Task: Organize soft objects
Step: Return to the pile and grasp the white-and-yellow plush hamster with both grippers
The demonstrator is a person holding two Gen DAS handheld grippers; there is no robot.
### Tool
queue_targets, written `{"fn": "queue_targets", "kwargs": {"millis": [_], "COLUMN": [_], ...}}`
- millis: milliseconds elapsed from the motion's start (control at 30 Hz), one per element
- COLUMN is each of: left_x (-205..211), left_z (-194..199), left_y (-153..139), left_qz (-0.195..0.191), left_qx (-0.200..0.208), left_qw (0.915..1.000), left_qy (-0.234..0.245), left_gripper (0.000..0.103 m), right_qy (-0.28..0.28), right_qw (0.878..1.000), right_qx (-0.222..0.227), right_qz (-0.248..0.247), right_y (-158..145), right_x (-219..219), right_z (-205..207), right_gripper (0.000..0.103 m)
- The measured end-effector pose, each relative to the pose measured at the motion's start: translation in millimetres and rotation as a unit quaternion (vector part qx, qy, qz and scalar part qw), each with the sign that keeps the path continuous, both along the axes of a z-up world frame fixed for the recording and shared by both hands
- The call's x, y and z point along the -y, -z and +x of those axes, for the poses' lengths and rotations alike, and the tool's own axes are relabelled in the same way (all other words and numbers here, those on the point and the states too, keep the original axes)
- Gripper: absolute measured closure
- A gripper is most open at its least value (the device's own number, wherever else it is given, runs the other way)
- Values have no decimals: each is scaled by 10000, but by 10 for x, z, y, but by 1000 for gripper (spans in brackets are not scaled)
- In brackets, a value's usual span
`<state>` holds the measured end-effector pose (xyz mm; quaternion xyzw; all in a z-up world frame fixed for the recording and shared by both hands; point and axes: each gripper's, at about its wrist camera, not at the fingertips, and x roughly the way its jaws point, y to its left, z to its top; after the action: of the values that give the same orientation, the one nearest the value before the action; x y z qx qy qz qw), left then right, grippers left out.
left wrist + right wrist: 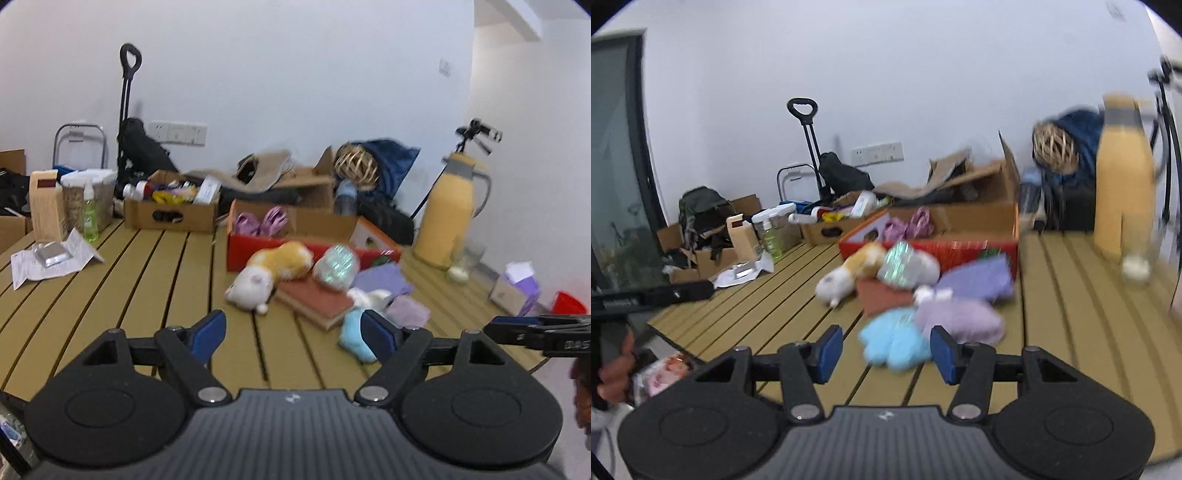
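Plush toys [894, 341] untouched, both tongs [293, 338] [884, 354] wide open

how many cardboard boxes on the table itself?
3 clearly. Brown handle-cutout box at the back left, red box mid-table behind the plush pile, and a larger open carton behind the red one. Clutter at the far edge may hide more.

Light: even, soft indoor brightness, faint shadows.
Blur: right wrist view smears the yellow plastic thermos jug [1124, 177].
Edges: fisheye bending, dark corners.
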<state>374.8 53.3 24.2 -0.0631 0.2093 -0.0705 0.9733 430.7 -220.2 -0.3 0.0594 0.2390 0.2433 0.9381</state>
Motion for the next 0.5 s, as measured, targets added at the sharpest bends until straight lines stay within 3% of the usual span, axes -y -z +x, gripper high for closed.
{"fn": "queue_targets", "kwargs": {"millis": [133, 233, 500], "left_x": [-111, -232, -355], "left_z": [386, 779, 1750], "left_y": [191, 378, 738], "left_qz": [-124, -530, -1476], "left_qx": [-219, -477, -957], "left_qw": [9994, 9965, 9829], "left_qy": [-257, -443, -537], "left_gripper": [21, 23, 30], "right_qy": [-68, -244, -751], "right_qw": [10000, 9997, 9967], "right_qx": [-9, 49, -48], "right_qz": [64, 64, -312], "right_y": [53, 13, -120], "right_x": [-109, -300, -1287], "right_z": [63, 288, 1711], "right_gripper": [51, 51, 54]}}
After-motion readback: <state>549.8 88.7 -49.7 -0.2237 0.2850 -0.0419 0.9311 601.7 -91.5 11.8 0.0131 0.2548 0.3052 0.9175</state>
